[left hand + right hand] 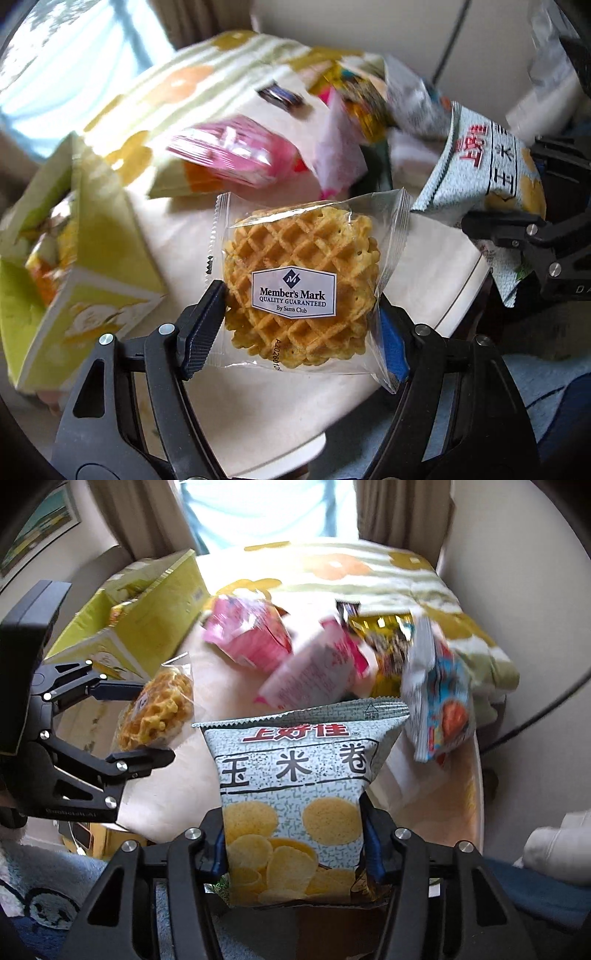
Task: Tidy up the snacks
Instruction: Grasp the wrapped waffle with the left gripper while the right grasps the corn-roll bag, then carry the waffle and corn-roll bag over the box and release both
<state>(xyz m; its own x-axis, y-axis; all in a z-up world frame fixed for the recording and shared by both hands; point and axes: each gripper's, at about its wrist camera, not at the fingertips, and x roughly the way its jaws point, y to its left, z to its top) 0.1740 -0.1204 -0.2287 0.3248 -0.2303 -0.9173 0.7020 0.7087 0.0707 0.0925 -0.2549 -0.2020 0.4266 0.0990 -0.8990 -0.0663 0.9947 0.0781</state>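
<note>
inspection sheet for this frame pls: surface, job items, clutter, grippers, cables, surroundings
Surface: round table under a pale cloth with a yellow and orange print.
Job's things: waffle packet and corn snack bag, both held off the table; green box, open, at the table's left in the right wrist view.
Clutter: loose pile at the far side: pink packets, gold packet, blue and white packet; blurred.
Grippers: left gripper fingers pinch the waffle packet's sides; right gripper fingers clamp the corn snack bag.
Cables: one dark cable by the wall, right of the table.
Surroundings: curtains, bright window, framed picture.
</note>
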